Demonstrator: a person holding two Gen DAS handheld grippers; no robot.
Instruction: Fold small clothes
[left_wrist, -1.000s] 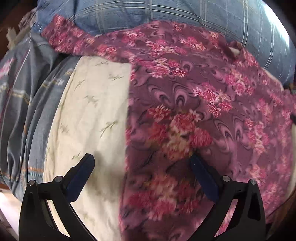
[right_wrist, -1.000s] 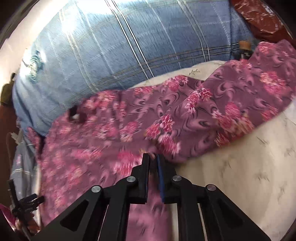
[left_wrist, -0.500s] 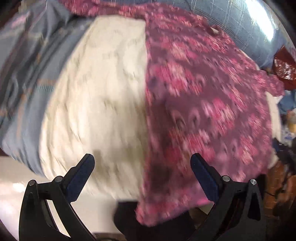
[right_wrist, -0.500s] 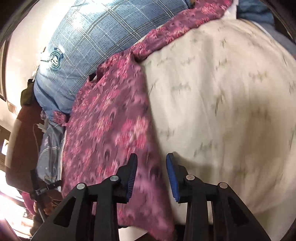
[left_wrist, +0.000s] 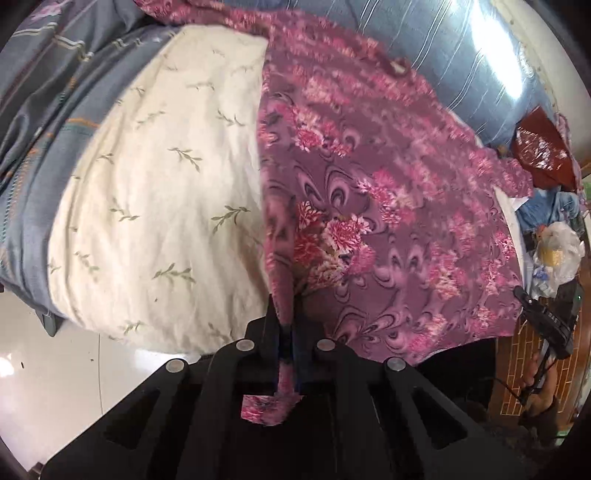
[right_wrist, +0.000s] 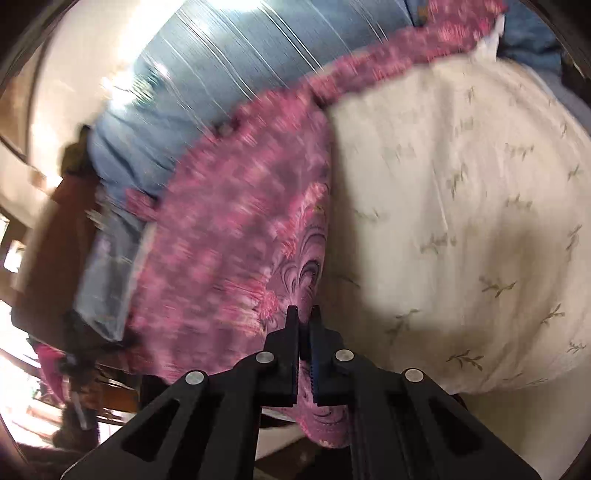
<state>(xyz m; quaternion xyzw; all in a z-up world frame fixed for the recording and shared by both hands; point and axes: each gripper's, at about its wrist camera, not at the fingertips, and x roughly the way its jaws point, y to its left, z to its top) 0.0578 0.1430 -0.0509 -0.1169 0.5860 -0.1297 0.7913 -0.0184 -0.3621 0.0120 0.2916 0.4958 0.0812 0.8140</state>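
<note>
A purple garment with pink flowers (left_wrist: 388, 206) lies spread over a cream leaf-print bedcover (left_wrist: 159, 192). My left gripper (left_wrist: 286, 332) is shut on the garment's near left hem corner, and a scrap of cloth hangs out below the jaws. In the right wrist view the same garment (right_wrist: 236, 236) lies left of the bare cream cover (right_wrist: 461, 221). My right gripper (right_wrist: 303, 317) is shut on the garment's near right hem corner, which droops over the bed edge.
A blue checked pillow (left_wrist: 461, 55) lies behind the garment. A grey striped sheet (left_wrist: 44, 92) lies at the left. A white floor (left_wrist: 55, 387) shows below the bed edge. Bags and clutter (left_wrist: 554, 251) sit at the right by a brick-pattern floor.
Both grippers pulled back to the near bed edge. The left one, open before, has closed on the hem. The right one let go, opened, and has closed again on the other hem corner.
</note>
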